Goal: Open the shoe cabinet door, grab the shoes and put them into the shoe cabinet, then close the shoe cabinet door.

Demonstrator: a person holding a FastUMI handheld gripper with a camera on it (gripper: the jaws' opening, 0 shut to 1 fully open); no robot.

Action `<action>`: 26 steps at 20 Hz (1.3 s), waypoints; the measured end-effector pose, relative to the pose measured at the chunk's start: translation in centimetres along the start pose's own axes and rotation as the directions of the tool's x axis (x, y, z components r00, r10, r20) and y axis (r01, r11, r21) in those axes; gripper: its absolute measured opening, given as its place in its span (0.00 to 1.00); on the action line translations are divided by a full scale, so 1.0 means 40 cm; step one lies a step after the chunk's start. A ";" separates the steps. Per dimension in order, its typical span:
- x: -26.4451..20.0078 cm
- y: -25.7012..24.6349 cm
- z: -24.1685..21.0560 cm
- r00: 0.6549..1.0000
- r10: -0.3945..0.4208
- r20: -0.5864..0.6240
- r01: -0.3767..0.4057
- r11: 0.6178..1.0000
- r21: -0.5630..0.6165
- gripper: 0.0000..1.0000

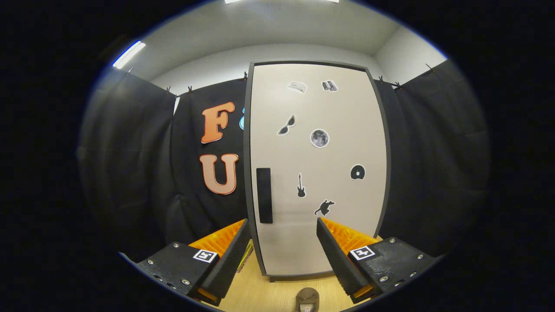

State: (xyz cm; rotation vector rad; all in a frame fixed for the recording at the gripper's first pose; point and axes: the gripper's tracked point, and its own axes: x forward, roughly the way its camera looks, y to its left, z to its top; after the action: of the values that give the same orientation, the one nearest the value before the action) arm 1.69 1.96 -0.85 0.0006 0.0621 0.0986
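Gripper (pixel 282 251) is facing the shoe cabinet (pixel 318 169) head-on, fingers spread wide apart and holding nothing; the gap between them is framing the lower part of the cabinet door (pixel 321 242).

Cabinet is standing upright on the wooden floor (pixel 260 290), backed against the black booth cloth. Door is sitting flush in its dark frame, so it is reading as closed. Handle (pixel 264 195), a dark vertical bar, is lying near the door's left edge, roughly at mid-height, just above and ahead of the left finger. Several small stickers are scattered over the door face to the right of the handle.

One shoe (pixel 307 300), brownish, is lying on the floor in front of the cabinet, low between the fingers and nearer to the camera than the door. It is partly cut off, so I cannot be sure whether it is a single shoe or a pair.

Step in hand, as I judge it: the first one, opening the door. Nothing is being gripped and the shoe is not yet picked up.

Next move is calling for a shift up and to the left so the open fingers are straddling the handle, then closing on it and pulling outward, presumably swinging about the cabinet's right edge.
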 end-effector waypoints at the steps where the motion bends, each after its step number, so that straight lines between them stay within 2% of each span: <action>1: 0.013 0.003 0.001 1.000 0.001 -0.002 -0.001 1.000 -0.003 0.96; 12: 0.115 0.054 -0.018 0.997 0.057 -0.045 -0.057 0.998 -0.017 0.96; 16: 0.140 0.059 -0.018 0.998 0.053 -0.046 -0.054 0.999 -0.010 0.95; 19: 0.164 0.060 0.001 0.999 0.039 -0.004 -0.039 0.999 -0.008 0.95; 21: 0.171 0.047 -0.007 1.000 0.022 -0.016 -0.022 0.999 -0.027 0.86; 22: 0.165 0.044 -0.006 1.000 0.014 -0.019 -0.015 0.999 -0.029 0.75; 23: 0.167 0.037 -0.009 1.000 -0.003 -0.023 0.002 1.000 -0.031 0.69; 24: 0.166 0.029 -0.015 0.999 -0.018 -0.035 0.017 0.999 -0.037 0.53; 26: 0.166 0.037 -0.013 0.999 -0.015 -0.035 0.014 1.000 -0.014 0.37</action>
State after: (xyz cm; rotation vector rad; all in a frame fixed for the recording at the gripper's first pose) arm 8.11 4.09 -1.78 -0.0150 0.0966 0.0845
